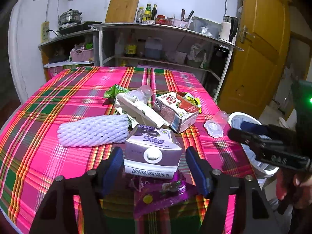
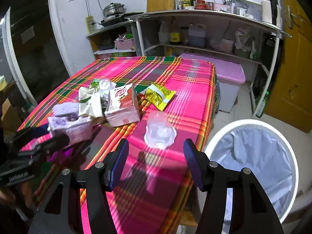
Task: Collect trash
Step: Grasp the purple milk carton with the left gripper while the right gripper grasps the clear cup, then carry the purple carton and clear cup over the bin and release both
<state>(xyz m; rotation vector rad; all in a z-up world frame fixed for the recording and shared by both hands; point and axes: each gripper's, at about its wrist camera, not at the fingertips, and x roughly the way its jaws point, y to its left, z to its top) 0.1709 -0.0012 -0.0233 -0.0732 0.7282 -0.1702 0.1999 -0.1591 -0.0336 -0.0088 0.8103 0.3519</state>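
The left tongs stand spread, blue pads either side of a purple-and-white milk carton lying on the pink plaid tabletop; gaps show between both pads and the carton, so nothing is pinched. Under the carton's near end lies a crumpled purple foil wrapper, reaching to the tabletop's near edge. Left of the carton rests a white foam net sleeve; behind it, a flattened white carton and a red strawberry milk carton touch one another in a heap.

The right tongs are also spread and hold nothing, hovering above bare cloth just short of a clear plastic cup lying on its side, well right of the purple carton. Beyond the cup lies a yellow snack bag, with open cloth around both. A round white bin with a pale blue liner stands on the floor just beyond the tabletop's right edge, near the cup, its mouth open and unobstructed
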